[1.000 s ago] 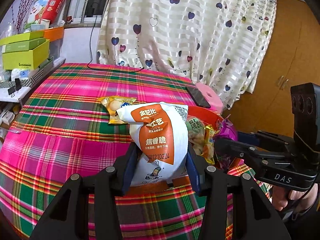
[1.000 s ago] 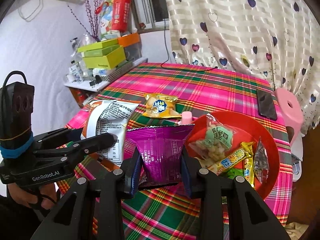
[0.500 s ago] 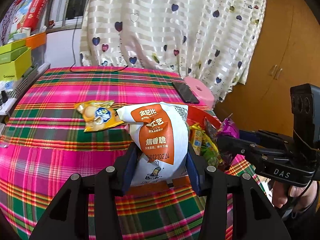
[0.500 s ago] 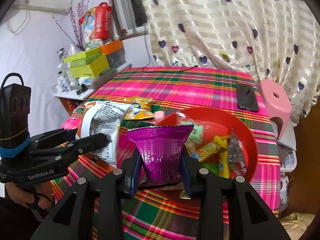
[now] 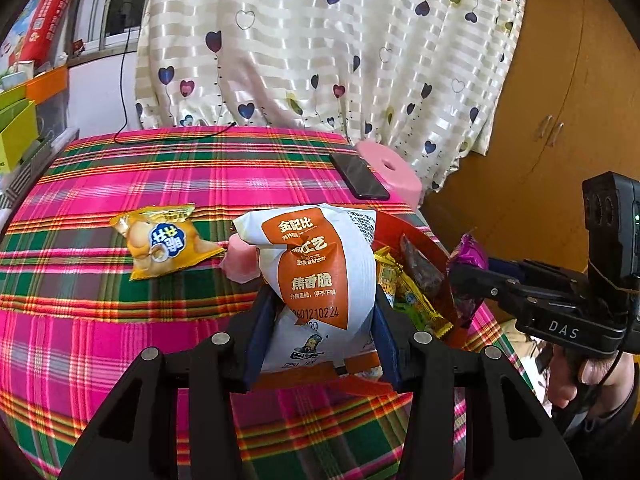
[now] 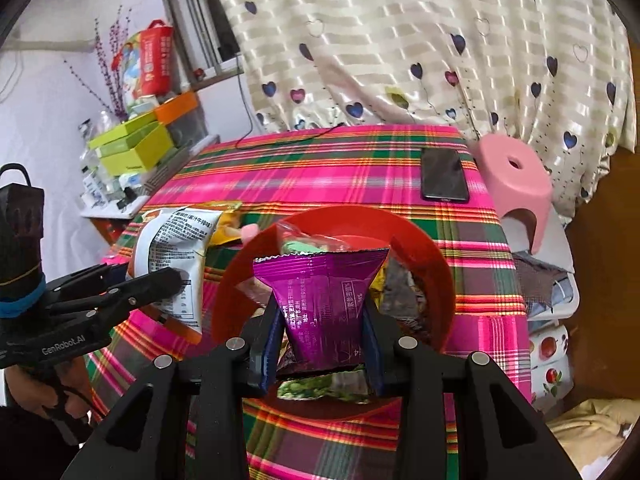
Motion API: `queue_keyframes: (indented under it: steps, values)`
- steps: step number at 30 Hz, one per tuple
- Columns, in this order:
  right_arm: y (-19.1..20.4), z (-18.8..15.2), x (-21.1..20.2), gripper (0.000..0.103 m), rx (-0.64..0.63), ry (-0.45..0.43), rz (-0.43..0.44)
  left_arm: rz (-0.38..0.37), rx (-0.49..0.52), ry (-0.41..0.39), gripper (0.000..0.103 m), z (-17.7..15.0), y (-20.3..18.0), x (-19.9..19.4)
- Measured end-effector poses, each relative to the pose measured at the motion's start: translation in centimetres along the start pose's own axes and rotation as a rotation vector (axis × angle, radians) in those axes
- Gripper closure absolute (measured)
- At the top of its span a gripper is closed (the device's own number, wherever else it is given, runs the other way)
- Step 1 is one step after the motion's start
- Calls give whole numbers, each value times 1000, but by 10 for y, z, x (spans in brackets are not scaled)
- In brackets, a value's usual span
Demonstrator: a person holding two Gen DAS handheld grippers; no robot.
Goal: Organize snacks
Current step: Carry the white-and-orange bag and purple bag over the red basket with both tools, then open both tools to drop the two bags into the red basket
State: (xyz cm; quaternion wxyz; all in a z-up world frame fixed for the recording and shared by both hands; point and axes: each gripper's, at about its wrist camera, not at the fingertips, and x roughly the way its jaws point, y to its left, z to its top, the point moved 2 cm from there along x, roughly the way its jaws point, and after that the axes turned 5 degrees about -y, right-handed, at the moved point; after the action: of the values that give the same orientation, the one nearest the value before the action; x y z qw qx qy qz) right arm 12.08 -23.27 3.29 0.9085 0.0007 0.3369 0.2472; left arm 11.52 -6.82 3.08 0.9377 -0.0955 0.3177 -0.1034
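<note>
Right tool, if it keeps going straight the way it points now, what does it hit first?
Likely the snacks piled in the red bowl. The right tool, shut on the purple packet, points down into the bowl, so the packet would probably touch the pile first. Depth is unclear.

White-and-orange bag (image 5: 320,280): upright, puffed, orange panel with printed characters and a date code on the front, pinched at its lower part, held above the cloth beside the bowl's left rim. Purple pouch (image 6: 320,300): foil, crimped top edge flared wide, narrowing downward, printed back facing the camera, upright over the bowl. Red bowl (image 6: 436,256): round, plastic, on the plaid cloth, holding several small wrapped snacks in yellow, green and dark wrappers. Yellow pack (image 5: 164,242): flat on the cloth, left of the bowl, blue badge uppermost. Pink jelly cup (image 5: 240,262): between the yellow pack and the bowl.
</note>
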Motion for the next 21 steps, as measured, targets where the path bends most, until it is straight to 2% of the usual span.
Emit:
queue_keyframes:
  steps: [21]
  values:
    - [-23, 18, 26, 70, 4, 10, -41, -90, 42, 84, 53, 6, -18, 59]
